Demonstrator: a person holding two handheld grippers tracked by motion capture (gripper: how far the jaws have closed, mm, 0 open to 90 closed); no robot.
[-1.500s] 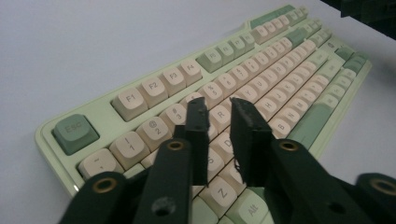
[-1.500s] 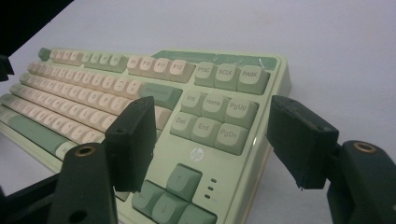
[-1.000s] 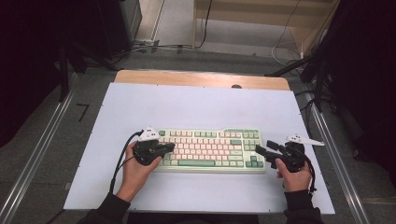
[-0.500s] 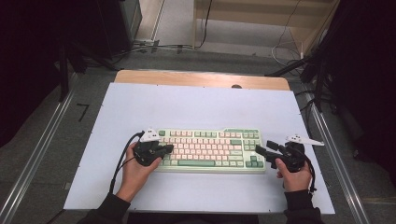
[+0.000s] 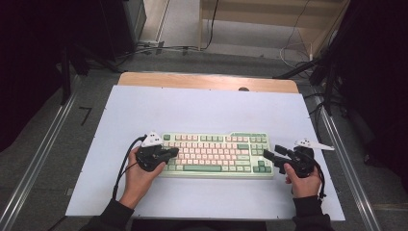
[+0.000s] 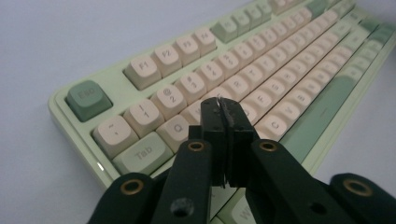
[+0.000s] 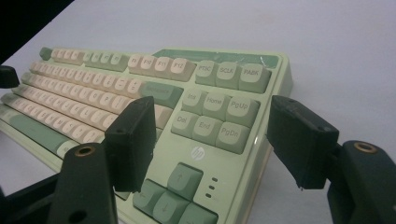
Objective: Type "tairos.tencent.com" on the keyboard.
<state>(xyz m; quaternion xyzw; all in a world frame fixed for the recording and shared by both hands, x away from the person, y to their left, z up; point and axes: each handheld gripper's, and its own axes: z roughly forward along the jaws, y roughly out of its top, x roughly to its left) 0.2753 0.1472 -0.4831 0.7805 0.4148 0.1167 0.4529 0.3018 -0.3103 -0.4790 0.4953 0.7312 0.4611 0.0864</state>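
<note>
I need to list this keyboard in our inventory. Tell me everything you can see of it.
The keyboard is pale green, looks plastic, with cream letter and number keys and darker green Esc, Tab, space bar, arrow and navigation keys. There is no number pad, and a small logo sits above the arrows. It lies flat on the white table, near the person's edge, long side parallel to it. The shut left gripper is over its left keys; whether it touches one is unclear. The open right gripper is at its right end.
</note>
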